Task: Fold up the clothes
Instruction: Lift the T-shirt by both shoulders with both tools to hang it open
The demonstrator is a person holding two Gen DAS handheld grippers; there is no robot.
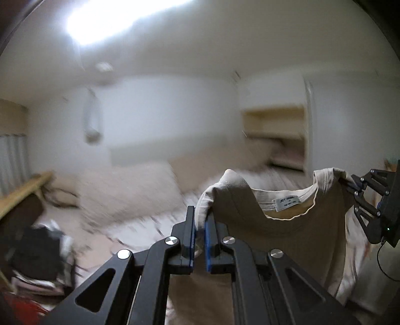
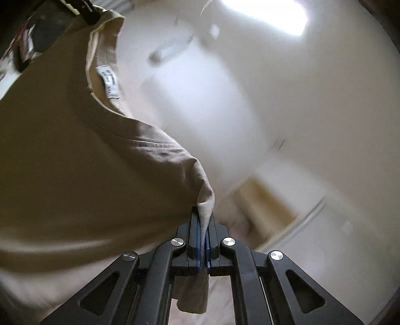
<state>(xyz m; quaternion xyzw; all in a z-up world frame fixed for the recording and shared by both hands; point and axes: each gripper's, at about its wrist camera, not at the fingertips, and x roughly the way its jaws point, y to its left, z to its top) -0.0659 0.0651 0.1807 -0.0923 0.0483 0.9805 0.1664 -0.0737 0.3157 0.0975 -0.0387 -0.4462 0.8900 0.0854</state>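
Right now my left gripper (image 1: 199, 232) has its jaws clamped on one shoulder of the beige T-shirt (image 1: 287, 232), and my right gripper (image 2: 204, 240) pinches the other, so the shirt hangs in the air between them, collar label (image 1: 287, 203) showing. To do this well I should keep both grips level and the cloth taut before laying it down. Below, blurred at centre left, lies a bed (image 1: 140, 225) with a pillow (image 1: 125, 192); white walls and a ceiling light (image 1: 120, 20) surround it.

I can make out only one piece of print: a small white neck label (image 1: 287, 203) sewn inside the collar of the beige T-shirt (image 1: 287, 240), its letters too blurred to read.
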